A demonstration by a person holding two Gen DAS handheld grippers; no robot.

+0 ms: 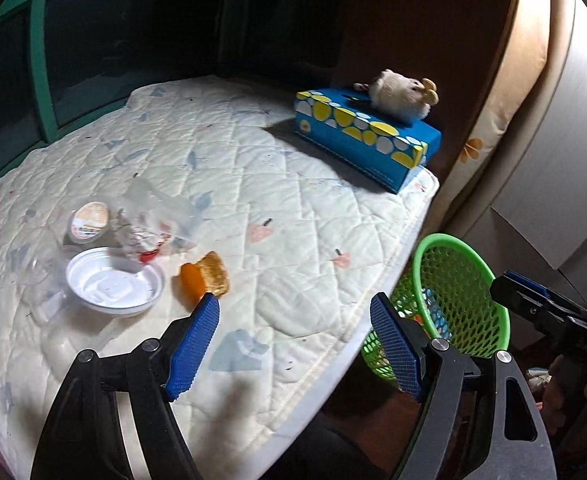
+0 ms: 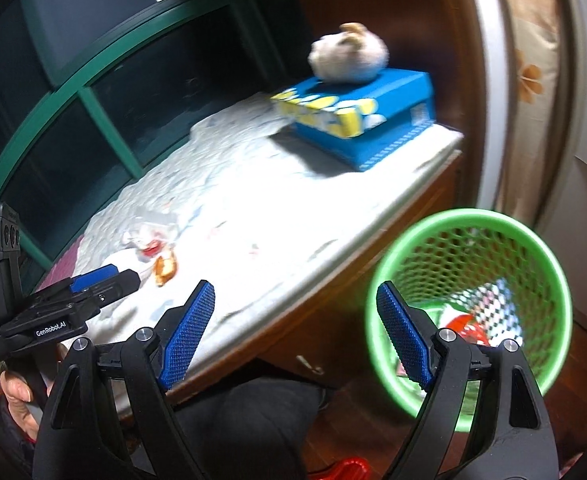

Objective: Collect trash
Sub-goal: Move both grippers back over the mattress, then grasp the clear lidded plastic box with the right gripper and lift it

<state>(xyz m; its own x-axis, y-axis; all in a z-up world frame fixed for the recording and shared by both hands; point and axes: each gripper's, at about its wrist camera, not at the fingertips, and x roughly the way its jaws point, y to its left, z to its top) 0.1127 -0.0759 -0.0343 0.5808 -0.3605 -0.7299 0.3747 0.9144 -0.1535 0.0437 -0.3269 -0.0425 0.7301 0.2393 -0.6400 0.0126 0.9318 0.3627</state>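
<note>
Left wrist view: my left fingers (image 1: 293,344) stand wide apart and empty; trash — white lid (image 1: 113,280), orange wrapper (image 1: 207,278), clear cups (image 1: 93,220) — lies on the quilt (image 1: 277,184) at 10 o'clock. My right fingers (image 2: 297,336) gape empty too, green basket (image 2: 469,312) at 3 o'clock.

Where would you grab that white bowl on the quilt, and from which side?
Probably the thin raised rim of the white bowl, one finger inside and one outside. It sits upright and shallow. Come from above on its near edge: clear plastic trash crowds the far side. The left gripper is open, nearest.
</note>
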